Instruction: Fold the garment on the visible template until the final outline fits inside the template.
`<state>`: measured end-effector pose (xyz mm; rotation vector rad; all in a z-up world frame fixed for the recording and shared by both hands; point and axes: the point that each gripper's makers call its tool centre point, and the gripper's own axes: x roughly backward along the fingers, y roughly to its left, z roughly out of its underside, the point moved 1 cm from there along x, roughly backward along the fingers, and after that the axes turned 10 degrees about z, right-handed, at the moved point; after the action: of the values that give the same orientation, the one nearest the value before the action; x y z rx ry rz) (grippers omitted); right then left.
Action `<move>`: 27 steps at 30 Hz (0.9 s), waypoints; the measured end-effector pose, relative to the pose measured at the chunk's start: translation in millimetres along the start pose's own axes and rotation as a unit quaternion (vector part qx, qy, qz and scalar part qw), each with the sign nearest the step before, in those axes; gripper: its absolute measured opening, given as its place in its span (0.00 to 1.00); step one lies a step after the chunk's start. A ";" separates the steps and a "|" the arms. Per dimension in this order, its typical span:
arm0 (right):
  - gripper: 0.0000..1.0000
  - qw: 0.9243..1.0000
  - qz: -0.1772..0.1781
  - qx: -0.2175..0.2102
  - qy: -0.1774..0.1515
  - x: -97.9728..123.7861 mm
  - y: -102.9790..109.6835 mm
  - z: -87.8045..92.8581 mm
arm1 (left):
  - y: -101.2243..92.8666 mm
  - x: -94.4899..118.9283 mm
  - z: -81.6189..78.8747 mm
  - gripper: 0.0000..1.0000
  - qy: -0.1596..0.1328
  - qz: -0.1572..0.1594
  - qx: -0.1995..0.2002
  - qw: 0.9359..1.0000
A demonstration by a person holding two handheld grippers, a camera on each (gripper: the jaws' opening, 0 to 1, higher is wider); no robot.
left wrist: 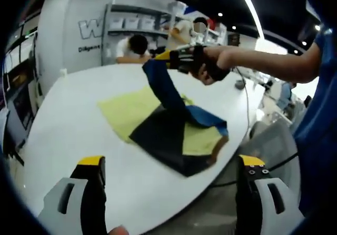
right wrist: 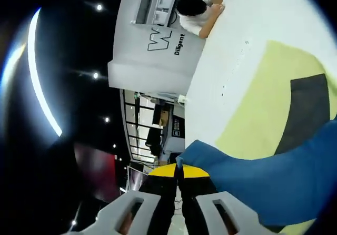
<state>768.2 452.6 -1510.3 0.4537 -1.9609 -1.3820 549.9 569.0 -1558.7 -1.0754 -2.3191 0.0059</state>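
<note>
On the table: a round white table (left wrist: 68, 135) carries a pale yellow rectangular template sheet (left wrist: 126, 111), and a dark navy cloth garment with a blue inner face (left wrist: 168, 135) lies across the sheet's 4 o'clock half.
Right gripper (right wrist: 179, 174): jaws pressed together on a blue edge of the garment; in the left gripper view it (left wrist: 179, 58) is at 12 o'clock, lifting that edge up as a tall blue flap.
Left gripper (left wrist: 171, 166): jaws spread wide, nothing between them, hovering over the near table rim at 6 o'clock.
Step in hand: a fold, I would say, with one flap raised and not yet laid.
Next move: probably carry the flap across and lay it flat, since part of the garment overhangs the sheet towards 4 o'clock.
Views compared: the left gripper view gives the full outline of garment and sheet; the right gripper view gives the pinch close up.
</note>
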 end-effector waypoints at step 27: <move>0.16 0.982 -0.021 0.186 -0.019 56.5 -7.5 -45.1 | -0.4 -7.2 10.0 0.98 0.006 0.000 0.016 1.000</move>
<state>759.4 383.6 -1489.5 0.6461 -2.2601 -1.0535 548.3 565.9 -1570.6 -1.0569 -2.3013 0.0369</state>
